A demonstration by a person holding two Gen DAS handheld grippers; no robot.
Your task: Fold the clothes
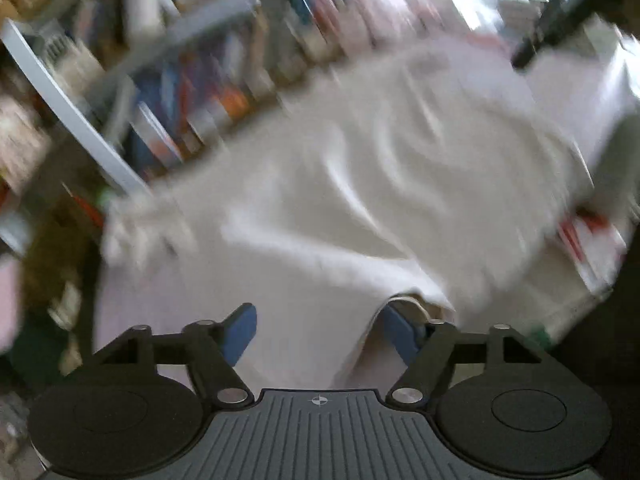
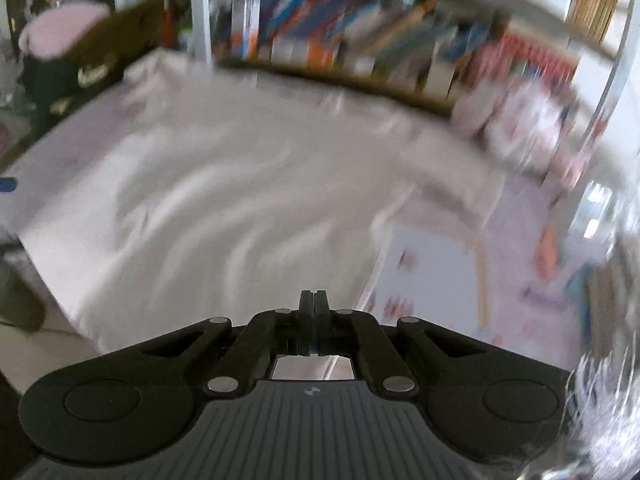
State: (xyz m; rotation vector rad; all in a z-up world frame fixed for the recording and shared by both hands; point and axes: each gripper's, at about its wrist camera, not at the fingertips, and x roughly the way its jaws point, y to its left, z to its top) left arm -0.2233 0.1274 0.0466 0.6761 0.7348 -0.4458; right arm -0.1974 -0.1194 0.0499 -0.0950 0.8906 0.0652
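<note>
My left gripper (image 1: 318, 330) stands wide open, its two blue pads (image 1: 240, 332) well apart; a hemmed edge of the white garment (image 1: 360, 184) drapes over the right-hand pad, but nothing is pinched between the two; the cloth only rests there. My right gripper (image 2: 314, 304) has its black fingers pressed together with no gap showing; I cannot tell whether any cloth is caught between them, since the tips sit right at the near edge of the garment (image 2: 224, 184) and the picture is blurred.

Outward from the left jaws, the garment spreads away in broad wrinkles across a pale pinkish surface (image 1: 168, 316), its far end reaching toward the bookshelf (image 1: 224, 92); a dark object (image 1: 556, 20) crosses the upper right corner, too smeared for me to name. From the right wrist, the same cloth lies ahead and to the left of the fingers, covering most of the surface (image 2: 60, 144); the bookshelf (image 2: 340, 40) of coloured spines runs along behind it; a pink rounded thing (image 2: 60, 32) sits at the far left, and a pale patterned floor (image 2: 436, 272) shows to the right of the garment's edge. Both views are heavily blurred.
</note>
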